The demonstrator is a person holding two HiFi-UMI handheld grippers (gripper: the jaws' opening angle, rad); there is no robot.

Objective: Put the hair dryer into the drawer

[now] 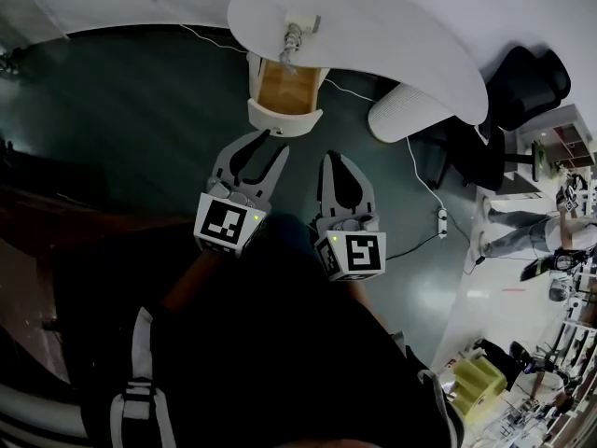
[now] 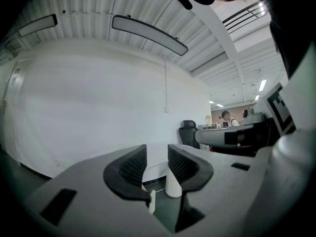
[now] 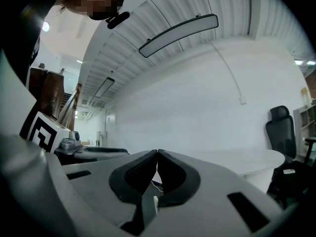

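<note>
In the head view the hair dryer [image 1: 295, 34], a small grey and white thing with a cord, lies at the front edge of the white curved table [image 1: 392, 26]. Right below it a white drawer [image 1: 284, 91] stands pulled out, its wooden inside showing. My left gripper [image 1: 270, 146] points at the drawer from a short way off, open with nothing between its jaws; its own view shows the left gripper [image 2: 157, 154] with a clear gap. My right gripper [image 1: 332, 159] hangs beside it, shut and empty; the right gripper [image 3: 157, 153] shows its tips touching.
A white ribbed cylinder [image 1: 409, 110] stands under the table to the right of the drawer. Further right are a black office chair [image 1: 527, 82] and a power strip [image 1: 442, 220] with cables on the dark floor. People stand at desks at the far right.
</note>
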